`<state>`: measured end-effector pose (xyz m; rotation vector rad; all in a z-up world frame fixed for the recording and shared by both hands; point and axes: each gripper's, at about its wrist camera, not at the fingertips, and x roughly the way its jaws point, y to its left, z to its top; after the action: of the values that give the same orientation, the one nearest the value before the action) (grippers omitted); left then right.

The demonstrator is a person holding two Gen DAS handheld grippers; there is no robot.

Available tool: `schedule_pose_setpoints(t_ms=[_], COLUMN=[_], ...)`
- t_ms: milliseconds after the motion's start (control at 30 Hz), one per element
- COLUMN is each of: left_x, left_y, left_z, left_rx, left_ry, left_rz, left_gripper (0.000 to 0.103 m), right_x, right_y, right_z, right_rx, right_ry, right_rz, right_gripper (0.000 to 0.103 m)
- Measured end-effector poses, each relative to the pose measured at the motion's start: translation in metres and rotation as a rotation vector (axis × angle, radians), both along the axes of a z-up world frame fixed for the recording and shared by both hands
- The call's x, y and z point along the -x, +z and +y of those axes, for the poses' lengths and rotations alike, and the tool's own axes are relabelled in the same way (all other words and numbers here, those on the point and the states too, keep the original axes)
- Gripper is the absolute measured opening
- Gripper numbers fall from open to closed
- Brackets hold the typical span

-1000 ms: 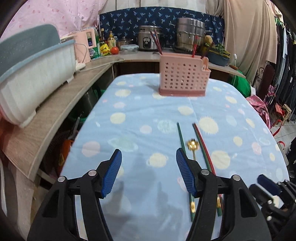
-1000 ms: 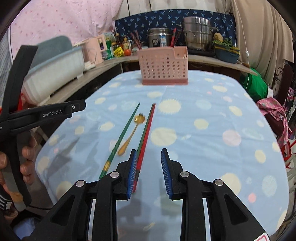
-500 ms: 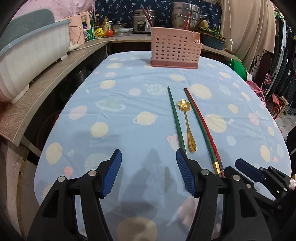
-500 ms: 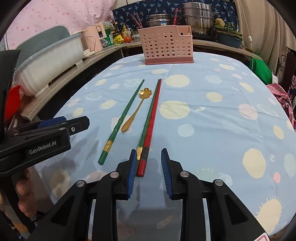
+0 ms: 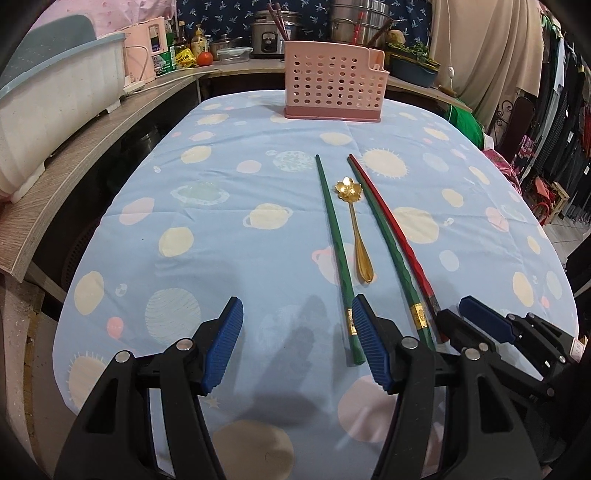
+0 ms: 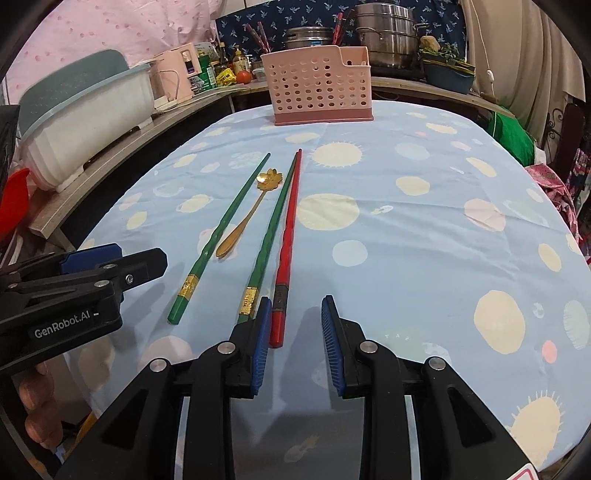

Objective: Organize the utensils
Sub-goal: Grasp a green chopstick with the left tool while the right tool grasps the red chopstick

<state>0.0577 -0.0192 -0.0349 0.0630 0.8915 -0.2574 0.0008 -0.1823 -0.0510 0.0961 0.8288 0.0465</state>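
Note:
Two green chopsticks (image 5: 334, 236) (image 5: 388, 240), a red chopstick (image 5: 393, 221) and a gold flower-bowl spoon (image 5: 356, 229) lie lengthwise on the blue planet-print tablecloth (image 5: 221, 221). A pink perforated basket (image 5: 334, 88) stands at the table's far end. My left gripper (image 5: 297, 321) is open over bare cloth, its right finger beside the left green chopstick's near end. My right gripper (image 6: 295, 314) is open; the red chopstick (image 6: 286, 243) ends between its fingers, close to the left pad, unpressed. The second green chopstick (image 6: 267, 236) runs under that finger. The left gripper (image 6: 122, 262) shows at the left.
A wooden counter (image 5: 74, 166) with a white dish tub (image 5: 55, 99) runs along the left. Kettle, bottles and steel pots (image 6: 388, 33) crowd the back counter behind the basket (image 6: 319, 88). Clothes hang at the right (image 5: 561, 110). The table's near edge lies just under both grippers.
Both grippers have sunk and tipped down toward the chopsticks' near ends. The red chopstick's end now lies between the right fingers. Neither gripper's opening has changed.

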Motion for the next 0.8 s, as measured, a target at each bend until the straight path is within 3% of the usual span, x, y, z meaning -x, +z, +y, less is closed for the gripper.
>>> schedule_pose_setpoints(t_ms=[333,633,800], left_x=[0.002,0.002,0.003], left_y=[-0.008,-0.019,-0.024], left_z=[-0.009,-0.015,-0.014], left_rx=[-0.002,-0.016,-0.013], left_ry=[-0.026,-0.035,-0.033], left_rz=[0.019,0.038,0.043], left_gripper=[0.060,0.060,0.056], right_x=[-0.002,-0.002,-0.001], right_y=[-0.002,-0.003,-0.003], right_z=[0.006,-0.001,-0.004], right_rx=[0.009,0.016,0.005], right_ry=[0.014,-0.012,-0.020], right_rz=[0.011,0.006,0.006], right_gripper=[0.027,0.008,0.007])
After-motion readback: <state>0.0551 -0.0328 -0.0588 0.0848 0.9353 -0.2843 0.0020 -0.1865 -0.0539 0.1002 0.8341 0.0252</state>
